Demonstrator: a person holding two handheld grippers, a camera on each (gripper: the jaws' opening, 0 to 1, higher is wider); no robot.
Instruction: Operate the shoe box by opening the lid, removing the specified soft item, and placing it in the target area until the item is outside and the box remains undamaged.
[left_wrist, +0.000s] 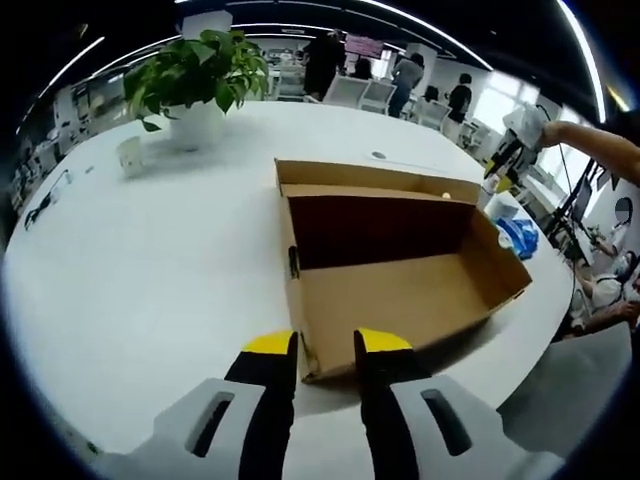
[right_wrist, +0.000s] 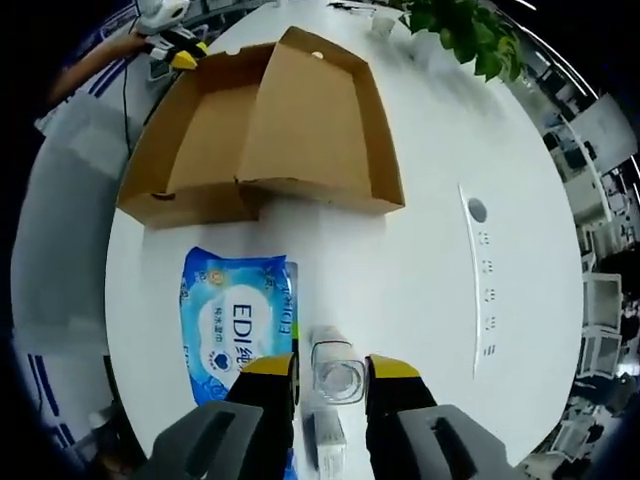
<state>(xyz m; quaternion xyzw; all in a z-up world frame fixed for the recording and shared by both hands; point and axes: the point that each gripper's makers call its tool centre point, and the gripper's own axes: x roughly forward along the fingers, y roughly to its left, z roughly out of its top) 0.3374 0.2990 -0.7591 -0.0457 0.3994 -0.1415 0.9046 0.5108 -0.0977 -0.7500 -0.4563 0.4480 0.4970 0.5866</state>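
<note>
The open shoe box (left_wrist: 400, 270) stands near the table (left_wrist: 150, 280) edge. The left gripper (left_wrist: 327, 345) gapes empty at its corner. The right gripper (right_wrist: 330, 368) straddles perhaps a clear bottle (right_wrist: 336, 372), grip unclear, beside the tissue pack (right_wrist: 235, 325).

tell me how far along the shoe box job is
Done: the shoe box lies open with its lid folded back, and its inside looks empty. The blue tissue pack lies on the white table outside the box. In hand: nothing; the right gripper is open over a clear cup, the left gripper open at the box edge. Left: little, perhaps withdrawing.
</note>
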